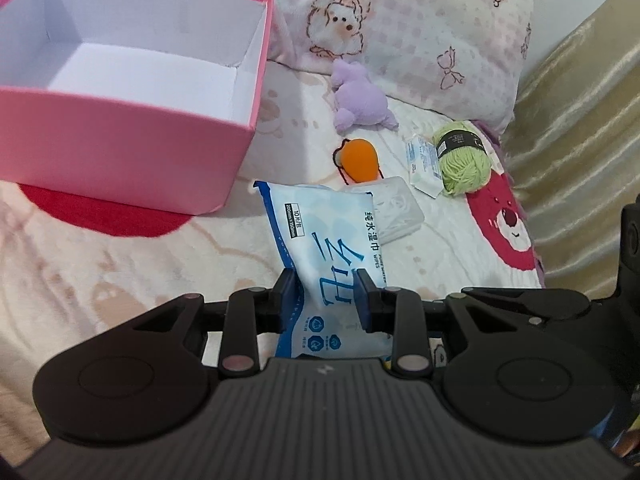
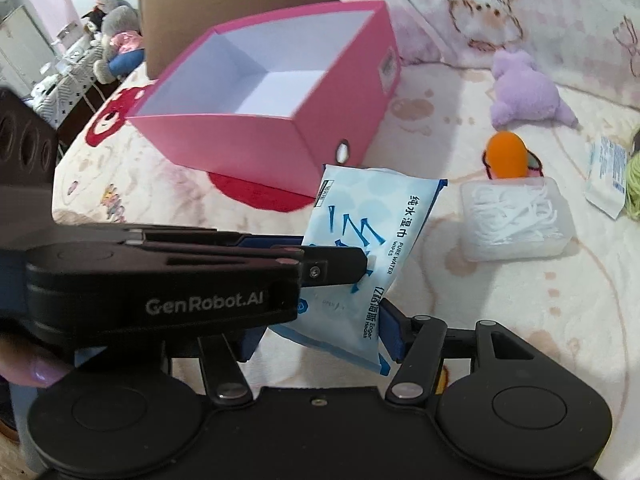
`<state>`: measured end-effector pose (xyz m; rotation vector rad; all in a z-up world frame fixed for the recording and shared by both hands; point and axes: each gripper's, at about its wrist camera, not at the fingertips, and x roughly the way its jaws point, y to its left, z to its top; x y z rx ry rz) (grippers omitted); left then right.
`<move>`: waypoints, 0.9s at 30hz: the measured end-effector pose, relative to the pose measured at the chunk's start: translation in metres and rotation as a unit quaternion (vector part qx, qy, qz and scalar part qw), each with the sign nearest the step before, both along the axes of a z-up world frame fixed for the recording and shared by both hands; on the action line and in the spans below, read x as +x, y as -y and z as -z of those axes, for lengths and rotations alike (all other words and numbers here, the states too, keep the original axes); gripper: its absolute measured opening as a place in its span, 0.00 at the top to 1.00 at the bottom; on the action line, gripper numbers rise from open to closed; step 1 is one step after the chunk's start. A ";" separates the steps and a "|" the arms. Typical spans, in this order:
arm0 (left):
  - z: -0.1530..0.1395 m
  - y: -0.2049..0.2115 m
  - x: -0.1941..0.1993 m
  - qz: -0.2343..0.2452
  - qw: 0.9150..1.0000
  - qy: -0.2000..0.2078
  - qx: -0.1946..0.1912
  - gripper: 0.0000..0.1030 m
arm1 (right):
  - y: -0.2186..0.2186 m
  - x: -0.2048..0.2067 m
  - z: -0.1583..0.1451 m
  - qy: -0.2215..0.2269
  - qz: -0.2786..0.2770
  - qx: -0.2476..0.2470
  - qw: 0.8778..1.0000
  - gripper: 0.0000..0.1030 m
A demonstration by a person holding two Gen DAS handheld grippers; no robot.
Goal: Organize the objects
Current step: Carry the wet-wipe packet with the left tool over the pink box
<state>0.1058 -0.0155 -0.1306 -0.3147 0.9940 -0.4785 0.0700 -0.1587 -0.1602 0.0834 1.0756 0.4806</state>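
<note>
The left gripper [image 1: 327, 294] is clamped on the lower part of a flat blue-and-white plastic pack of wet wipes [image 1: 320, 240], holding it lifted and tilted above the pale patterned bedspread [image 1: 120, 264]. In the right wrist view the right gripper [image 2: 320, 334] stands with its blue pads on either side of the pack's lower end; whether they press on it I cannot tell. The left gripper crosses in front from the left side of that view.

The open pink cardboard box with a white inside [image 1: 132, 140] sits just beyond the pack, its near corner close to the pack's top edge. Its top is open and unobstructed.

To the right lie a clear plastic case of white floss picks [image 2: 516, 220], an orange plush toy [image 1: 360, 160], a purple plush toy [image 1: 358, 98], a small white sachet [image 1: 424, 160] and a ball of green yarn [image 1: 464, 160] near the bed's edge. A pink checked pillow [image 1: 420, 32] bounds the far side.
</note>
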 end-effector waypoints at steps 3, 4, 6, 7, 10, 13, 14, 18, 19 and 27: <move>-0.012 -0.006 -0.005 -0.003 1.000 -0.005 0.013 0.72 | -0.006 -0.009 -0.007 0.010 0.005 0.012 1.000 0.38; -0.016 -0.008 -0.007 -0.004 1.000 -0.010 0.017 0.72 | -0.010 -0.013 -0.010 0.010 0.008 0.013 1.000 0.38; -0.025 -0.015 -0.014 -0.009 1.000 -0.004 0.020 0.72 | -0.021 -0.024 -0.015 0.019 -0.008 0.007 1.000 0.38; -0.029 -0.019 -0.018 -0.014 1.000 0.002 0.020 0.72 | -0.025 -0.029 -0.018 0.024 -0.011 0.007 1.000 0.38; -0.041 -0.026 -0.027 -0.015 1.000 0.007 0.025 0.72 | -0.034 -0.037 -0.024 0.021 -0.014 0.014 1.000 0.39; -0.051 -0.030 -0.032 -0.015 0.999 0.018 0.034 0.72 | -0.039 -0.043 -0.030 0.039 -0.017 0.007 0.999 0.44; -0.052 -0.031 -0.033 -0.015 0.999 0.018 0.036 0.72 | -0.039 -0.043 -0.031 0.042 -0.017 0.005 0.999 0.45; -0.058 -0.032 -0.039 -0.017 0.999 0.019 0.038 0.72 | -0.041 -0.046 -0.043 0.065 -0.008 -0.006 0.998 0.45; -0.060 -0.033 -0.041 -0.018 0.999 0.022 0.035 0.72 | -0.043 -0.049 -0.047 0.079 -0.011 -0.017 0.997 0.45; -0.088 -0.045 -0.056 -0.032 0.996 0.068 0.040 0.72 | -0.058 -0.059 -0.071 0.129 -0.020 -0.031 0.991 0.48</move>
